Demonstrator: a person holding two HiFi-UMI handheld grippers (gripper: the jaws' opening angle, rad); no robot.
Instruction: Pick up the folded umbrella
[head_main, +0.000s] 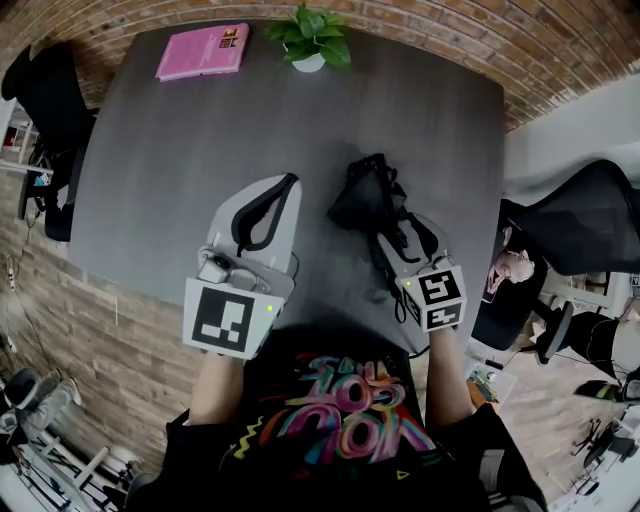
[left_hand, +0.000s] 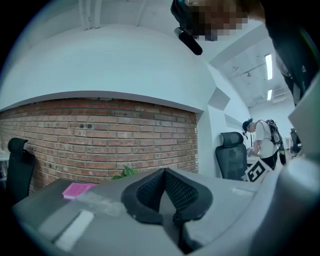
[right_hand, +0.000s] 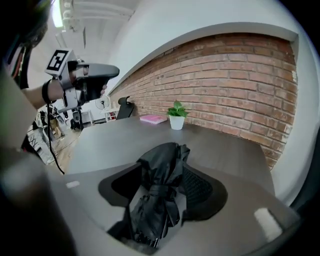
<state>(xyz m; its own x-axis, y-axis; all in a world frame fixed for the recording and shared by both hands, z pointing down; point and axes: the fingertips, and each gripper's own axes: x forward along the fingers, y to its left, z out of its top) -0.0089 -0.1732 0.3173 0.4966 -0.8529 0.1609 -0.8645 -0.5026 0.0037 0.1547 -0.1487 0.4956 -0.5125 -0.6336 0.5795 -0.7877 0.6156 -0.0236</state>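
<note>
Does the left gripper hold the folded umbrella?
No, the left gripper is shut on nothing; the folded umbrella lies between the jaws of the right gripper.

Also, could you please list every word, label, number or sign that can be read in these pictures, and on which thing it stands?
No text can be read with certainty.
Pink book: small print on the cover, too small to read.
T-shirt: colourful stylised lettering, seen upside down, not legible.
Left marker cube and right marker cube: black-and-white square patterns only, no letters.
</note>
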